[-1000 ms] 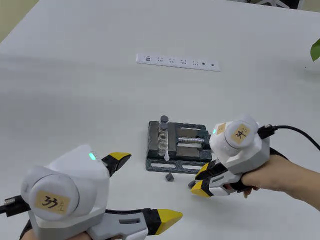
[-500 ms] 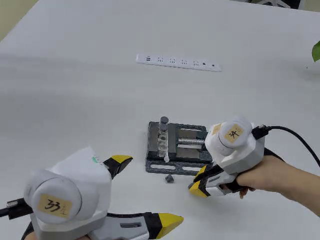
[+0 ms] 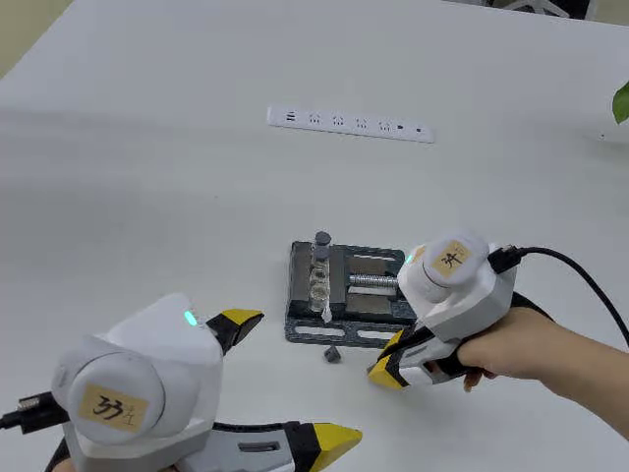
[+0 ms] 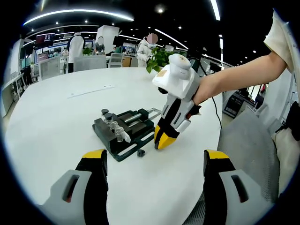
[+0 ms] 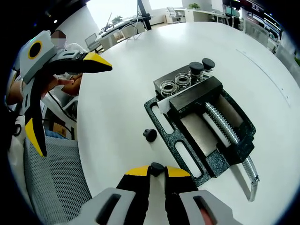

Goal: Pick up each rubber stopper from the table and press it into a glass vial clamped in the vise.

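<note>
The right gripper (image 5: 158, 172) pinches a stopper (image 5: 157, 167) in nearly closed jaws. A loose stopper (image 5: 149, 134) lies on the table (image 5: 117, 93) beside the vise (image 5: 206, 126). The left gripper (image 4: 154, 157) gapes wide, empty.

Head view: high, down onto vise (image 3: 366, 265) | left gripper view: low, set back, facing it | right gripper view: close above it | shared: vise

One vise (image 5: 206, 126) on the white table (image 3: 147, 197) clamps four glass vials (image 5: 182, 79) in a row: two carry rubber stoppers (image 5: 207, 63), two stand open. A loose stopper (image 3: 333, 352) lies at the vise's 6 o'clock in the head view. A held stopper (image 5: 157, 168) sits pinched in the right gripper (image 5: 158, 173), making four stoppers. Two grippers counting the left gripper (image 3: 293, 377); one power strip (image 3: 350, 123).
</note>
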Available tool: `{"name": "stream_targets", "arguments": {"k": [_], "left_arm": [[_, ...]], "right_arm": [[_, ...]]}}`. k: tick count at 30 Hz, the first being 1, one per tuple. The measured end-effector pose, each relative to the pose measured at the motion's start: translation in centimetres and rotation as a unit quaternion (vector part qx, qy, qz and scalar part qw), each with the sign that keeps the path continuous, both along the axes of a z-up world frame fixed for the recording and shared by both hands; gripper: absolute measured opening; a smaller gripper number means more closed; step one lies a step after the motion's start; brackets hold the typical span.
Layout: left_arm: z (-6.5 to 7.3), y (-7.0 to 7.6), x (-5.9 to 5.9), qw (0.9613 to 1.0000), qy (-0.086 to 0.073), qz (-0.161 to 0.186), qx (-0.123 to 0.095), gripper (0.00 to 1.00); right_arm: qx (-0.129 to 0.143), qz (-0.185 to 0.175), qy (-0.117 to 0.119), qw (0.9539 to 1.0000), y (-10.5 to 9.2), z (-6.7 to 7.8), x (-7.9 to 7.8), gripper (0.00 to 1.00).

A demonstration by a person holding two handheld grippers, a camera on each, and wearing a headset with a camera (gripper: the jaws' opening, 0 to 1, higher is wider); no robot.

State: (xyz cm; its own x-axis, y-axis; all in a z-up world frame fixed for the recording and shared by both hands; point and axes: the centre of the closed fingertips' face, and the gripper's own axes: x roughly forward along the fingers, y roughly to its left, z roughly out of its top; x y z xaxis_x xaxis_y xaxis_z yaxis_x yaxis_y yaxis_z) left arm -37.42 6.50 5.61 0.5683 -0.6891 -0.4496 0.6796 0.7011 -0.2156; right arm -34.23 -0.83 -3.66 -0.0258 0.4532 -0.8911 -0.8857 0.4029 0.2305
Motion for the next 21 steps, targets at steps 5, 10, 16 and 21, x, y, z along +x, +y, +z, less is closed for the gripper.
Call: {"name": "stream_targets", "arguments": {"k": [5, 10, 16, 21], "left_arm": [[0.0, 0.2, 0.2, 1.0, 0.0, 0.008, 0.001, 0.81], [0.9, 0.6, 1.2, 0.9996, -0.009, 0.026, -0.006, 0.71], [4.6, 0.3, 3.5, 0.996, -0.053, 0.048, -0.054, 0.54], [8.4, -0.1, 4.4, 0.992, -0.076, 0.038, -0.094, 0.39]], "right_arm": [[0.058, -0.025, -0.016, 0.9979, 1.2, 2.3, 0.6, 0.06], [0.171, -0.071, -0.042, 0.9818, 3.5, 7.7, 1.8, 0.06], [0.312, -0.09, -0.085, 0.9418, 5.6, 15.2, 2.6, 0.07], [0.357, -0.048, -0.104, 0.9272, 5.9, 18.4, 1.5, 0.07]]}}
